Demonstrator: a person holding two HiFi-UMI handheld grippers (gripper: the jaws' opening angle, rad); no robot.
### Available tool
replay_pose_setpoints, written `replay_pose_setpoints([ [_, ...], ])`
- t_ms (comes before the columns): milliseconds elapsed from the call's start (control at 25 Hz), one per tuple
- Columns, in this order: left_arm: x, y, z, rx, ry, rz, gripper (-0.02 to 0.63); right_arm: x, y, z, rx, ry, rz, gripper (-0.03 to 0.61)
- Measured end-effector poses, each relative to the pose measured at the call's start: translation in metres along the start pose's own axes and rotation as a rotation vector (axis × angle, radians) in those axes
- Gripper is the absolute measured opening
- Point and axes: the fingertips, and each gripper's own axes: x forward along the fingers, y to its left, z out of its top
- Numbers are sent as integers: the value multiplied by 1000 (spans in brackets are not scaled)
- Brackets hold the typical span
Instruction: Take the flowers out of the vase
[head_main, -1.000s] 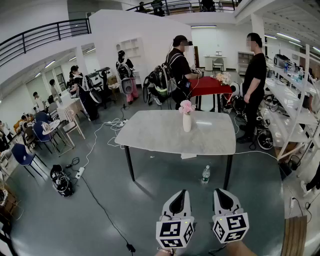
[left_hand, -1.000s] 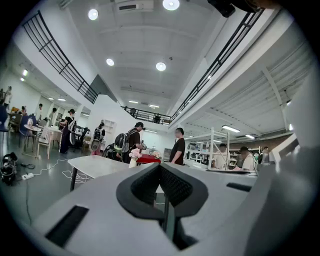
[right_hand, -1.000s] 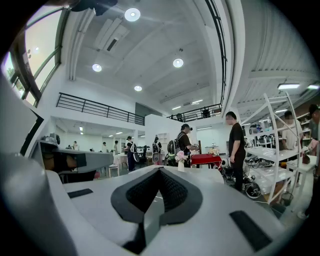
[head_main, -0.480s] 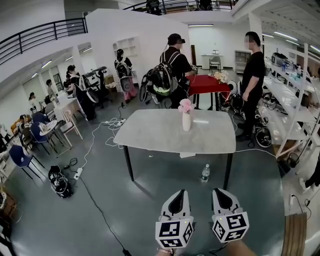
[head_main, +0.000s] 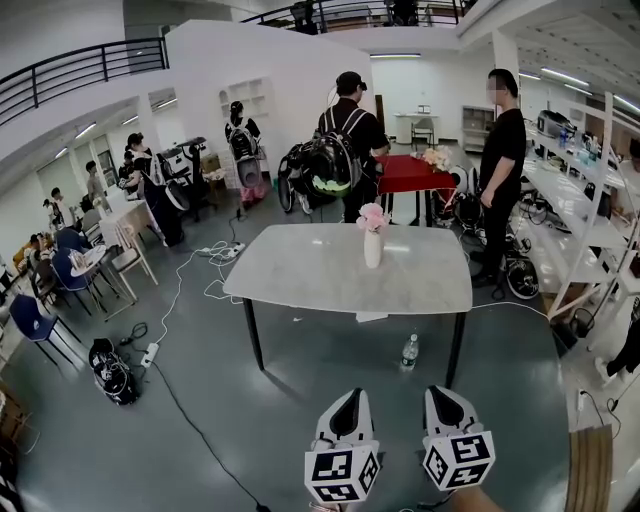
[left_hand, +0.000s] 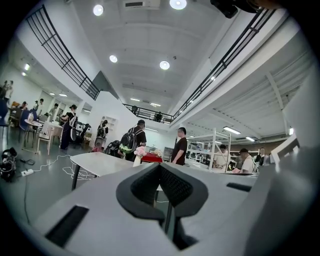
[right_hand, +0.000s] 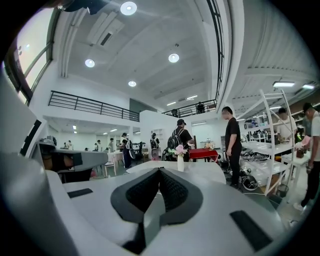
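Observation:
A white vase (head_main: 373, 247) with pink flowers (head_main: 373, 215) stands upright on the far middle of a grey table (head_main: 300, 280). The same vase (right_hand: 180, 163) and flowers (right_hand: 179, 150) show small in the right gripper view, and the flowers (left_hand: 140, 150) show tiny in the left gripper view. My left gripper (head_main: 346, 404) and right gripper (head_main: 441, 397) hang side by side at the bottom of the head view, well short of the table. Both are shut with nothing between the jaws.
A plastic bottle (head_main: 409, 351) stands on the floor under the table. Cables (head_main: 185, 280) run across the floor at left. A person in black (head_main: 498, 170) stands right of the table, another with a backpack (head_main: 345, 150) behind it. Shelving (head_main: 590, 200) lines the right side.
Both grippers have sunk slightly in the head view. The table and vase sit a little nearer. The person with the backpack has turned away behind the table.

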Motion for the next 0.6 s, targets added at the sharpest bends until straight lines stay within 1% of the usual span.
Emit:
replay_pose_setpoints([
  [280,15,14,-5,-11,18,-11,5,12,-7,-5,12,20,-42,17],
  [600,53,20,-12,6,42,-25,4,53,-30,-8,25,30,-59,17],
])
